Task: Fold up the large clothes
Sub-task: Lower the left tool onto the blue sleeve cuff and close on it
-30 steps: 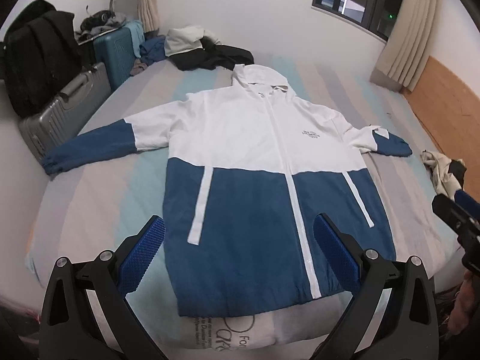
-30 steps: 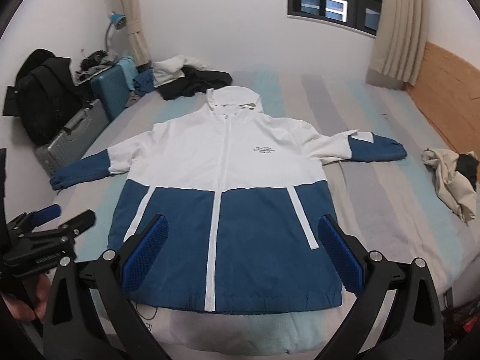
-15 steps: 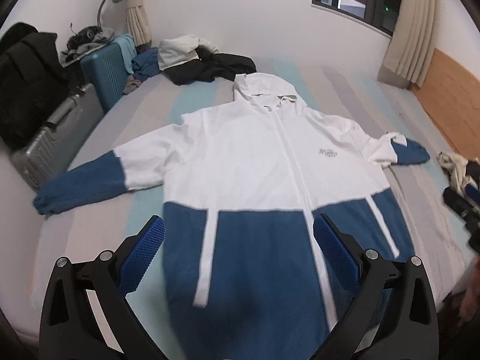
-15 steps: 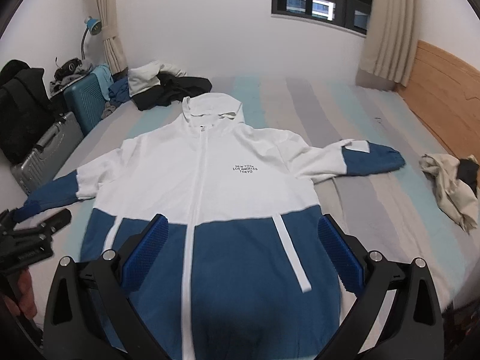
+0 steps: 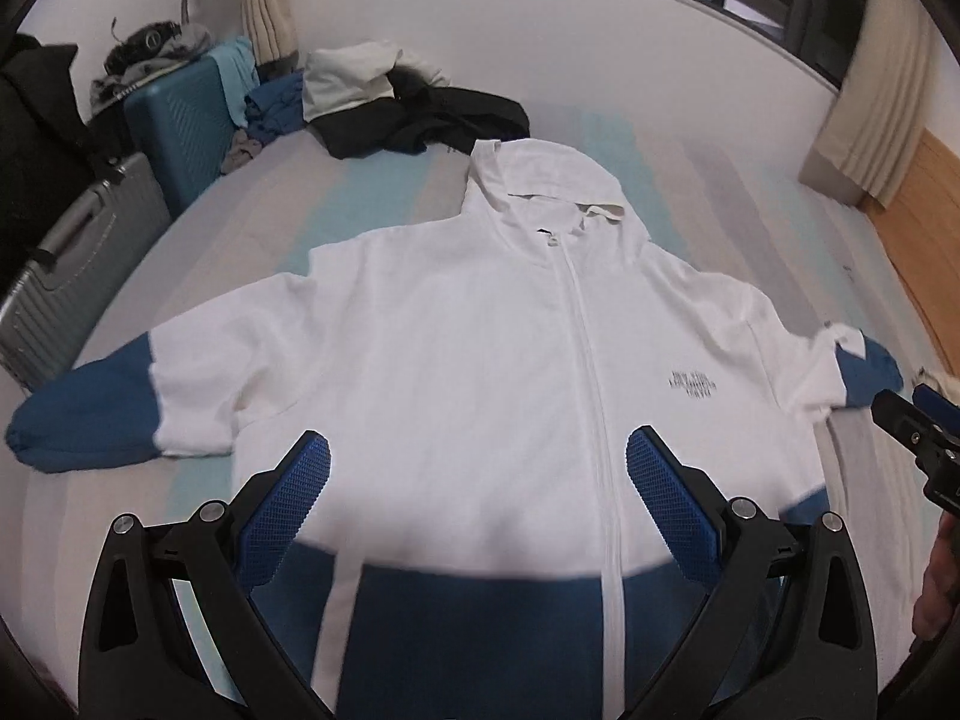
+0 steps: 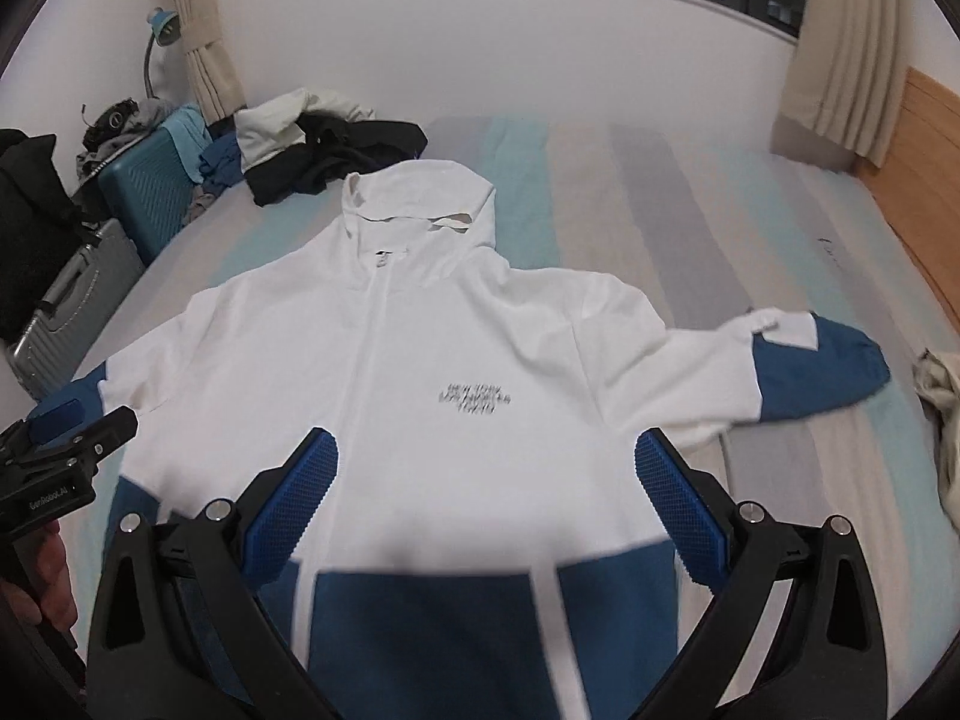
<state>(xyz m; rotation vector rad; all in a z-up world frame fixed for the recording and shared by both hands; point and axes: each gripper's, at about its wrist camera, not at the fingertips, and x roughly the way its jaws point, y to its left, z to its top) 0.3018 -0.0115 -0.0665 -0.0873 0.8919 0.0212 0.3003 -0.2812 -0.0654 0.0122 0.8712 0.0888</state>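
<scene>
A white and blue hooded jacket point(image 5: 480, 360) point(image 6: 420, 372) lies flat and face up on the striped bed point(image 5: 372, 192) point(image 6: 660, 192), zipped, hood pointing to the far wall, both sleeves spread out. My left gripper point(image 5: 478, 471) hangs open over the white chest part, left of the zip, holding nothing. My right gripper point(image 6: 486, 468) is open too, above the chest under the printed text. Each gripper shows at the edge of the other's view: the right one point(image 5: 918, 420) near the blue right cuff, the left one point(image 6: 66, 444) near the blue left cuff.
A heap of dark and pale clothes point(image 5: 396, 108) point(image 6: 324, 144) lies at the bed's far left corner. A teal suitcase point(image 5: 174, 126) and a grey suitcase point(image 5: 66, 258) stand beside the bed's left side. A crumpled cloth point(image 6: 939, 396) lies at the right; a wooden headboard point(image 6: 924, 138) is behind it.
Both grippers have moved forward and lower over the jacket, from its blue hem up to the white chest. The jacket itself has not shifted. Both stay open.
</scene>
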